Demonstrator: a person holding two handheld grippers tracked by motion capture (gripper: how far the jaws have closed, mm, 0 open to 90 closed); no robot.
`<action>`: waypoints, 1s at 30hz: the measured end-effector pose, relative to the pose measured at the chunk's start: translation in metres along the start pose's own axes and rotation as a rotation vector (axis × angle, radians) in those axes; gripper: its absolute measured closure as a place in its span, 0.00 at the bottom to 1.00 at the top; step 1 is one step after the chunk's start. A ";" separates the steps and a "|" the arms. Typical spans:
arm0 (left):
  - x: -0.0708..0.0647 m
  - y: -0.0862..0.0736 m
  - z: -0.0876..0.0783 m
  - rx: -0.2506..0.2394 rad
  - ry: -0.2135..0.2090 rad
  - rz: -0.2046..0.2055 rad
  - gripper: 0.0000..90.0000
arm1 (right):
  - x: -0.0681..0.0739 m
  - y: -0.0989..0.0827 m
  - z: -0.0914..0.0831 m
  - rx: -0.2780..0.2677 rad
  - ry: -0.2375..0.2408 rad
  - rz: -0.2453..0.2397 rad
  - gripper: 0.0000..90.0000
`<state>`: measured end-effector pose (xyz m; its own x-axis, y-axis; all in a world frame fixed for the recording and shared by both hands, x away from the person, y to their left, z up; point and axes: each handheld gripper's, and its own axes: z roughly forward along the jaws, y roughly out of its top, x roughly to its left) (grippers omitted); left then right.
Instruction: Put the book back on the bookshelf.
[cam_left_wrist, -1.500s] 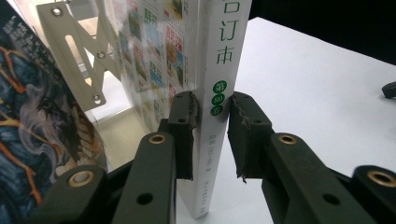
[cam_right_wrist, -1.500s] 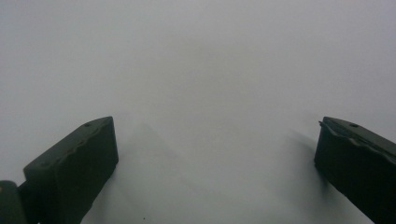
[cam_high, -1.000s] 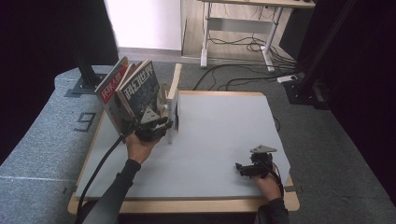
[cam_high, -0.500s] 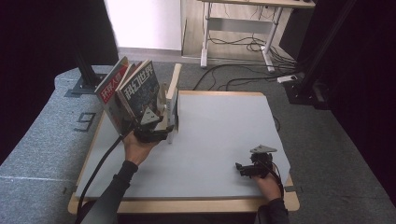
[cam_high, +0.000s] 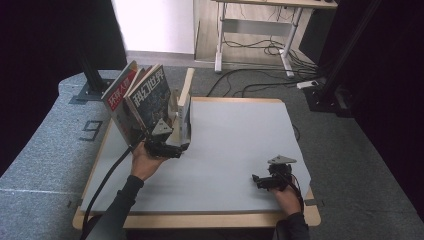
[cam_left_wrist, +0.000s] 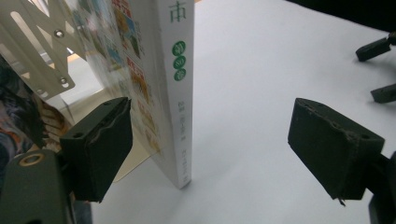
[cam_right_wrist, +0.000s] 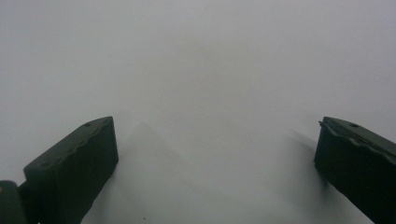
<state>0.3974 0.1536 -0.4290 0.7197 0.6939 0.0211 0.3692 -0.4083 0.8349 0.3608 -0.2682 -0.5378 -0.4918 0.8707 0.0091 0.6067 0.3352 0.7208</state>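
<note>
Left hand-held gripper (cam_left_wrist: 210, 140), jaws just spread, straddles an upright white book (cam_left_wrist: 175, 93) without pressing; right hand-held gripper (cam_right_wrist: 215, 163) spread, well apart from the book.

The book (cam_left_wrist: 180, 88) is paper, with a smooth white spine and a glossy printed cover. Beside it, the rack (cam_left_wrist: 35, 44) looks like pale painted metal, riveted. The table (cam_high: 240, 145) has a matt white top with a wooden edge.

Right gripper (cam_right_wrist: 217, 163), black fingers (cam_right_wrist: 74, 163) spread wide apart, nothing between, over pale tabletop (cam_right_wrist: 201, 60)
</note>
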 end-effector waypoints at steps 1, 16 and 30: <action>-0.001 0.000 -0.001 0.000 -0.004 0.000 0.14 | 0.000 0.000 0.000 0.000 0.000 -0.001 0.00; -0.013 -0.012 -0.021 0.032 -0.038 0.037 0.02 | 0.000 0.000 0.000 0.001 0.000 0.001 0.00; -0.010 -0.041 -0.037 0.034 -0.035 0.022 0.00 | 0.000 0.000 0.000 0.001 -0.001 0.000 0.00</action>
<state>0.3531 0.1854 -0.4426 0.7478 0.6637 0.0196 0.3724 -0.4436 0.8152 0.3607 -0.2681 -0.5377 -0.4915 0.8709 0.0086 0.6073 0.3356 0.7201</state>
